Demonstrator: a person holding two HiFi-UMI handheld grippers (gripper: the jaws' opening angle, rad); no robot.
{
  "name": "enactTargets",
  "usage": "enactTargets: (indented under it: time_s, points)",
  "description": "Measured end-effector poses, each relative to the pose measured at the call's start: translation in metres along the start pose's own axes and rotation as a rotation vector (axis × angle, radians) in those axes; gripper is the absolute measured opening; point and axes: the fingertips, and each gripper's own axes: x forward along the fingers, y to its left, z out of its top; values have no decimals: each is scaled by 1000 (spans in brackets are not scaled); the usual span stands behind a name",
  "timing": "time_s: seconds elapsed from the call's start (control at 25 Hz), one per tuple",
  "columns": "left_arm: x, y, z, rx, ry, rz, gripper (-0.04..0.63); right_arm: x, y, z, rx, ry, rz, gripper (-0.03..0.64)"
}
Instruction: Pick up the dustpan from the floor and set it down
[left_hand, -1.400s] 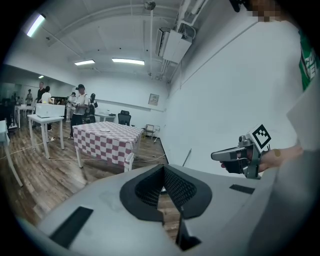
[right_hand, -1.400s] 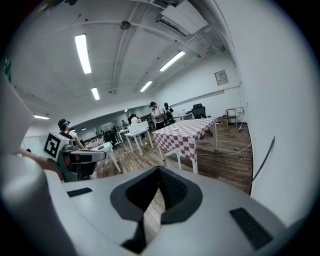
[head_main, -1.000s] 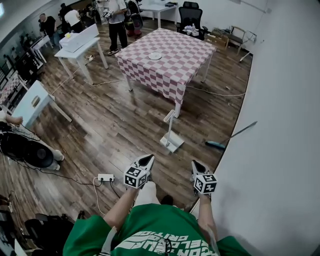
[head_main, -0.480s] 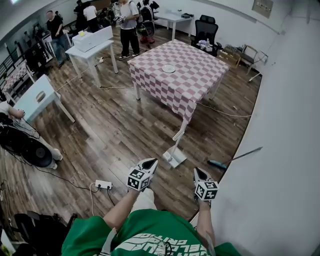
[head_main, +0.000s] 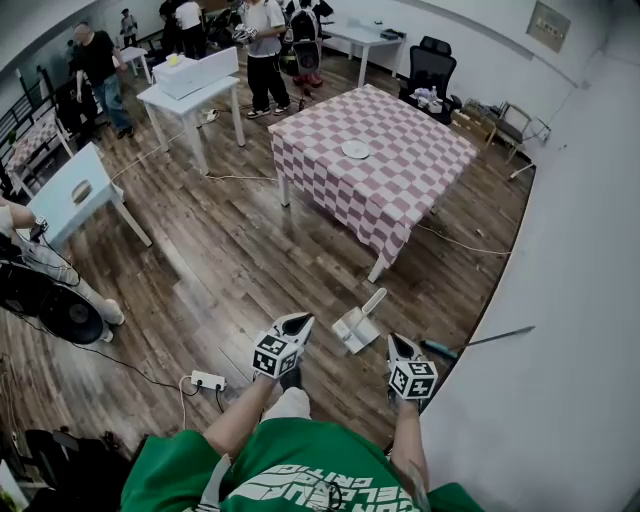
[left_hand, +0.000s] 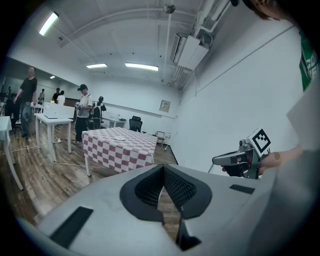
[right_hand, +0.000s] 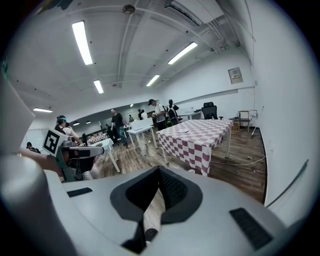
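Both tools are clenched shut on nothing, left tool (head_main: 297, 320) and right tool (head_main: 394, 341), low centre of the head view. The dustpan (head_main: 355, 328) sits on the wood floor (head_main: 230, 260) just ahead, between them. It's pale, with its long handle (head_main: 373, 300) sticking up. Looks like light, stiff plastic, so I'd grab the handle

The pale dustpan (head_main: 357, 325) sits flat on the wooden floor, its upright handle tilting toward the checkered table.

Open office/lab rm: white desks (head_main: 190, 85), office chair (head_main: 432, 66), checked-cloth table (head_main: 380, 165), wood floor (head_main: 220, 262), ppl (head_main: 265, 40) about.
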Motion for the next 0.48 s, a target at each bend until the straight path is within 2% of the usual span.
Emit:
enactTargets:
  time_s: [0.48]
  points:
    - [41,114,41,-2,30,-59,4,106,1,51,28,27,-80,8]
